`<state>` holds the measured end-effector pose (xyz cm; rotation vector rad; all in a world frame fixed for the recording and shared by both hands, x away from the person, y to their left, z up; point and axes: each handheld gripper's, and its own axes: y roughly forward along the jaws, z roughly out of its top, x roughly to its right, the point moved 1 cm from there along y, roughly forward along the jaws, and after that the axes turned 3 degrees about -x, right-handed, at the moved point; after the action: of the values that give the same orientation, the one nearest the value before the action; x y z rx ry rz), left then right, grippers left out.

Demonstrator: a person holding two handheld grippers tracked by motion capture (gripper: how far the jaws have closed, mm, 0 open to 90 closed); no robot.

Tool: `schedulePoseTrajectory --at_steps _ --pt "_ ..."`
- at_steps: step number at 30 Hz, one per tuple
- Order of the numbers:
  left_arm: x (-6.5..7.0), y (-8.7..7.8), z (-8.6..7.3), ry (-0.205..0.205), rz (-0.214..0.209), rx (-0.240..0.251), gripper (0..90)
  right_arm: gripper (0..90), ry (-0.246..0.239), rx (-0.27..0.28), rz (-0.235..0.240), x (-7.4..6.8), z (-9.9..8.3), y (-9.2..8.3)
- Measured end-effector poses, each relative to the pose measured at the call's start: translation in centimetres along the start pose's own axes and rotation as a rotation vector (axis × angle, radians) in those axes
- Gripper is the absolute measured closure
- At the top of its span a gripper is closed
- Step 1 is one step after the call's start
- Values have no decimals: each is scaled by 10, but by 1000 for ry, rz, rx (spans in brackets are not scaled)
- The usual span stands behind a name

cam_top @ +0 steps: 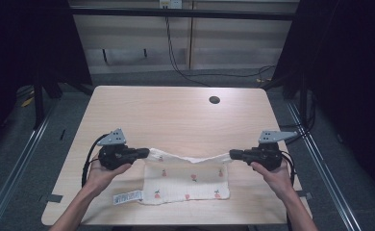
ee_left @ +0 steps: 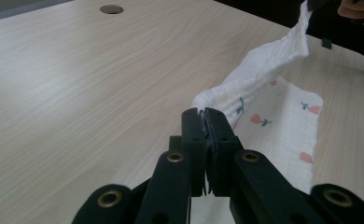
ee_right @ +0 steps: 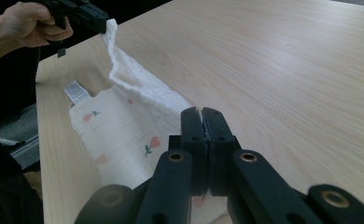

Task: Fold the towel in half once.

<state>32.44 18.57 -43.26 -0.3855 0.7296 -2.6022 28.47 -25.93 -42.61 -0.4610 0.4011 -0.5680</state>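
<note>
A white cloth (cam_top: pixel 185 180) with small red flower prints lies near the front edge of the wooden table (cam_top: pixel 176 115). Its far edge is lifted and stretched between the two grippers. My left gripper (cam_top: pixel 147 153) is shut on the cloth's far left corner (ee_left: pixel 208 100). My right gripper (cam_top: pixel 231 154) is shut on the far right corner (ee_right: pixel 178 102). In the left gripper view the cloth (ee_left: pixel 273 121) runs away to the right gripper (ee_left: pixel 318 3) at the top right. In the right gripper view the cloth (ee_right: pixel 119 126) runs off to the left gripper (ee_right: pixel 98 21).
A white care label (cam_top: pixel 127 197) sticks out at the cloth's front left corner. A round cable hole (cam_top: pixel 214 100) sits in the table's far right part. Cables run across the floor behind the table, and metal rails flank both sides.
</note>
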Motion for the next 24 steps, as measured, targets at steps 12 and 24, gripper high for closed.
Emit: schedulePoseTrajectory --at_steps 12,24 --pt "18 -2 -19 47 14 -72 877 886 -8 -56 10 -13 -18 2" --pt "47 14 -53 77 -61 -174 878 886 -1 -161 10 -21 -53 11"
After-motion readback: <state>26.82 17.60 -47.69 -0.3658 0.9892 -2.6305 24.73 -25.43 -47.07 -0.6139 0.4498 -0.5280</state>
